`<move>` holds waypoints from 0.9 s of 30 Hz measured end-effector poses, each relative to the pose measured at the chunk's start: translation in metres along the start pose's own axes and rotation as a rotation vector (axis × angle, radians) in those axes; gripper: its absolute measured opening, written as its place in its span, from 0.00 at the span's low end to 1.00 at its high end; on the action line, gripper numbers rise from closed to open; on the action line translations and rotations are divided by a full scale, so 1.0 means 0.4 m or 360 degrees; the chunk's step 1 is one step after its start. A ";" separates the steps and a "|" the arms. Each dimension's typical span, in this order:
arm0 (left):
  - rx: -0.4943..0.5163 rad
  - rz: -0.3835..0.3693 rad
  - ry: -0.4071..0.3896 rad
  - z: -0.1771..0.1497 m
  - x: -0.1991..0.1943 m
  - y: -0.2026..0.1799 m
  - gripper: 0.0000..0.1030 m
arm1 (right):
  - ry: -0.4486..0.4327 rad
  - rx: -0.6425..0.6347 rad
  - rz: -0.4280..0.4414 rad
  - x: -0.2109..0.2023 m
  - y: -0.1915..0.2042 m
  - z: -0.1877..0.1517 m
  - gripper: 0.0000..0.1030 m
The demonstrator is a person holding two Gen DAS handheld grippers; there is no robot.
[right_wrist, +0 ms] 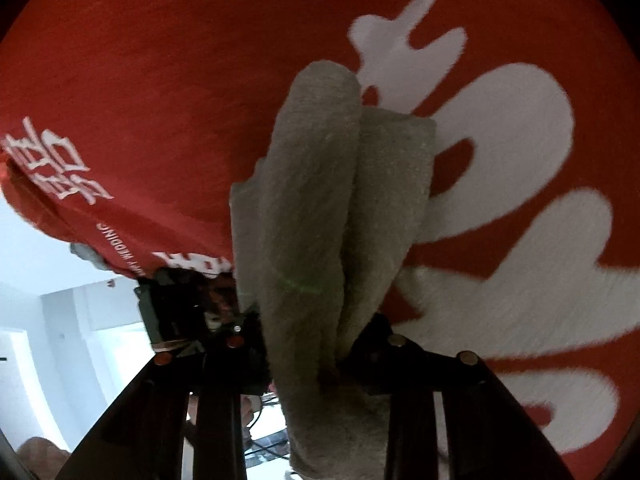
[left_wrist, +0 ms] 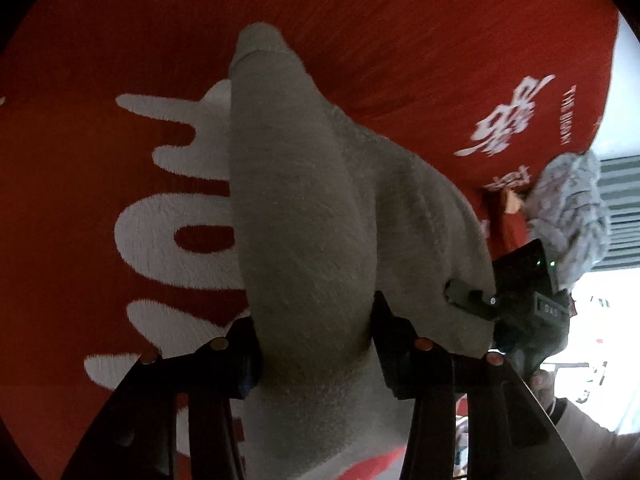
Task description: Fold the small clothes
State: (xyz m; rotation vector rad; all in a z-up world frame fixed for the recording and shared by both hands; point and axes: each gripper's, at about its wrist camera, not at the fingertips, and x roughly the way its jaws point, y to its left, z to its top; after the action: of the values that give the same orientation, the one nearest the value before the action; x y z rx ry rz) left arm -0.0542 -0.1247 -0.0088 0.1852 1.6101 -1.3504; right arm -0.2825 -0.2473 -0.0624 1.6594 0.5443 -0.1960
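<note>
A small grey knitted garment [left_wrist: 304, 208] hangs bunched above a red cloth with white lettering [left_wrist: 100, 200]. My left gripper [left_wrist: 316, 340] is shut on one end of it, the fabric pinched between the black fingers [left_wrist: 244, 356]. My right gripper [right_wrist: 308, 344] is shut on the same grey garment [right_wrist: 316, 200], which drapes forward in folds over the red cloth [right_wrist: 160, 80]. The right gripper's body shows in the left wrist view [left_wrist: 528, 280], close beside the garment. The left gripper's body shows in the right wrist view [right_wrist: 180, 308].
A patterned grey-white cloth [left_wrist: 572, 208] lies at the red cloth's edge. Beyond the edge are white walls [right_wrist: 40, 272] and a slatted dark panel [left_wrist: 624, 208]. A sleeved hand [left_wrist: 568, 412] holds the right gripper.
</note>
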 end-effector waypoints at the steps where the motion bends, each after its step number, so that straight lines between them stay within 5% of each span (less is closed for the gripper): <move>1: 0.0004 -0.0007 -0.0013 -0.003 -0.008 -0.005 0.47 | 0.0000 -0.0002 0.0011 -0.004 0.011 -0.010 0.33; 8: 0.0049 -0.0046 -0.0107 -0.043 -0.167 -0.012 0.47 | 0.0007 -0.0008 0.0122 -0.029 0.090 -0.085 0.33; 20: 0.0050 0.0223 -0.0083 -0.184 -0.332 0.160 0.47 | 0.0220 -0.0022 0.0126 0.179 0.148 -0.251 0.33; 24: -0.0050 0.0277 -0.0060 -0.219 -0.324 0.256 0.47 | 0.0289 -0.0101 -0.0021 0.263 0.148 -0.275 0.33; 27: -0.0037 0.0456 -0.0069 -0.239 -0.315 0.297 0.47 | 0.0300 -0.0251 -0.0336 0.304 0.160 -0.274 0.37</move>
State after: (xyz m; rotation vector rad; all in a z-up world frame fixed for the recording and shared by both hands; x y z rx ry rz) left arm 0.0319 0.0533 -0.0046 0.3562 1.4980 -1.1073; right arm -0.1670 -0.1168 -0.0392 1.4741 0.8575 -0.1471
